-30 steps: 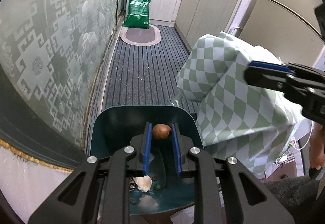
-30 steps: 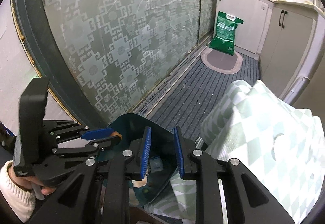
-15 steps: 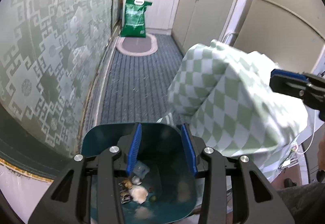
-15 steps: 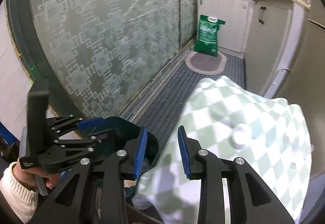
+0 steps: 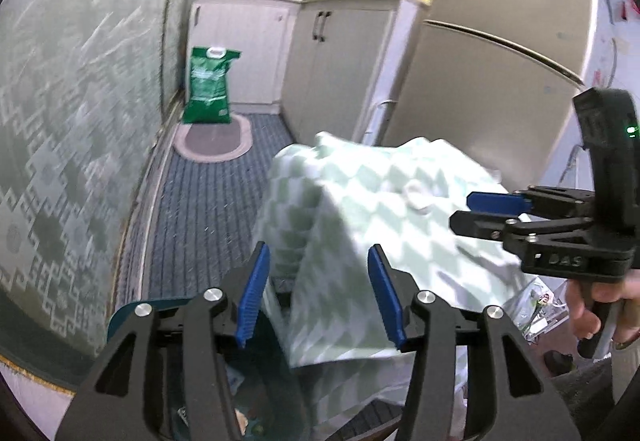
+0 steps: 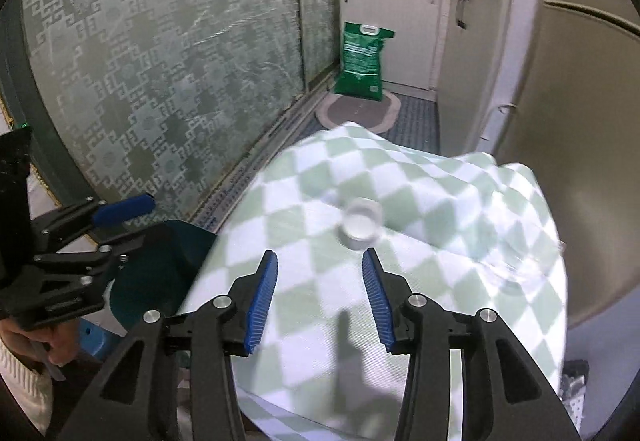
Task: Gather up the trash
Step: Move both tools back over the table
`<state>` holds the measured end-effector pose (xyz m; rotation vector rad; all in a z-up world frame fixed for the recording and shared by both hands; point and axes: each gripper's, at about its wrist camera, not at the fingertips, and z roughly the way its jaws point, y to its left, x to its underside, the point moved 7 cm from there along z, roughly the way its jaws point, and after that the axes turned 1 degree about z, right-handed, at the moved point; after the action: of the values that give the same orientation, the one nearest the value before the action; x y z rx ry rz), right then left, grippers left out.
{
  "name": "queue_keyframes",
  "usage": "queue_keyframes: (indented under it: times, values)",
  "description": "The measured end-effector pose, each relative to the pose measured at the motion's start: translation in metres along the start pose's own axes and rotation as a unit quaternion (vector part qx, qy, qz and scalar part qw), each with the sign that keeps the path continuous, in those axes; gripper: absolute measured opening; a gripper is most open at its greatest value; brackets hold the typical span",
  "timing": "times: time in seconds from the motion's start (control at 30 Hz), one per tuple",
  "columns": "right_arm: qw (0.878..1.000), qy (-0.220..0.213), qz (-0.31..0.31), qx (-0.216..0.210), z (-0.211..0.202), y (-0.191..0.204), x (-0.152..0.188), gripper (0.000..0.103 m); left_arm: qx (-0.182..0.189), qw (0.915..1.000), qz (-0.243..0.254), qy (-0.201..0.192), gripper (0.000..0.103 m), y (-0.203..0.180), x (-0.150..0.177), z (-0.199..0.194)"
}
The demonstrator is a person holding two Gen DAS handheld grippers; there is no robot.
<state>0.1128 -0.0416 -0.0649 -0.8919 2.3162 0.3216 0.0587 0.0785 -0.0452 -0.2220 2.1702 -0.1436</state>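
A dark teal trash bin (image 5: pixel 124 311) stands low beside a table covered with a green-and-white checked cloth (image 5: pixel 360 201); scraps lie at its bottom (image 5: pixel 240 419). My left gripper (image 5: pixel 320 295) is open and empty, above the bin's right side and the cloth's edge. A white bottle cap (image 6: pixel 360 227) lies on the cloth (image 6: pixel 400 301), just beyond my right gripper (image 6: pixel 318 299), which is open and empty. The cap shows blurred in the left wrist view (image 5: pixel 418 197). The bin shows at the left in the right wrist view (image 6: pixel 160 273).
A patterned glass sliding door (image 6: pixel 160 61) runs along the left. A green sack (image 5: pixel 210 85) stands on an oval mat (image 5: pixel 214 137) by white cabinets (image 5: pixel 332 61). A fridge (image 5: pixel 500 53) is at the right. Striped carpet (image 5: pixel 200 221) covers the floor.
The left gripper let a brown round item fall into the bin, opened wide and rose. The right gripper opened wider and moved right over the cloth toward the cap.
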Motion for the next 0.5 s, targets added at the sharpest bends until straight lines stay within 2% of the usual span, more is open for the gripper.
queue_keyframes:
  times: [0.17,0.33,0.5]
  values:
    - [0.999,-0.006,0.033,0.016,-0.014,-0.040,0.006,0.047,0.004,0.9997,0.019,0.015,0.066,-0.027,-0.009,0.015]
    - [0.997,-0.015,0.069,0.025,-0.028,-0.078,0.008,0.056,-0.006,0.9977,0.059,0.034,0.071,-0.056,-0.027,0.036]
    - [0.995,-0.017,0.094,0.024,-0.035,-0.105,0.013,0.058,0.005,0.9959,0.066,0.061,0.072,-0.076,-0.036,0.060]
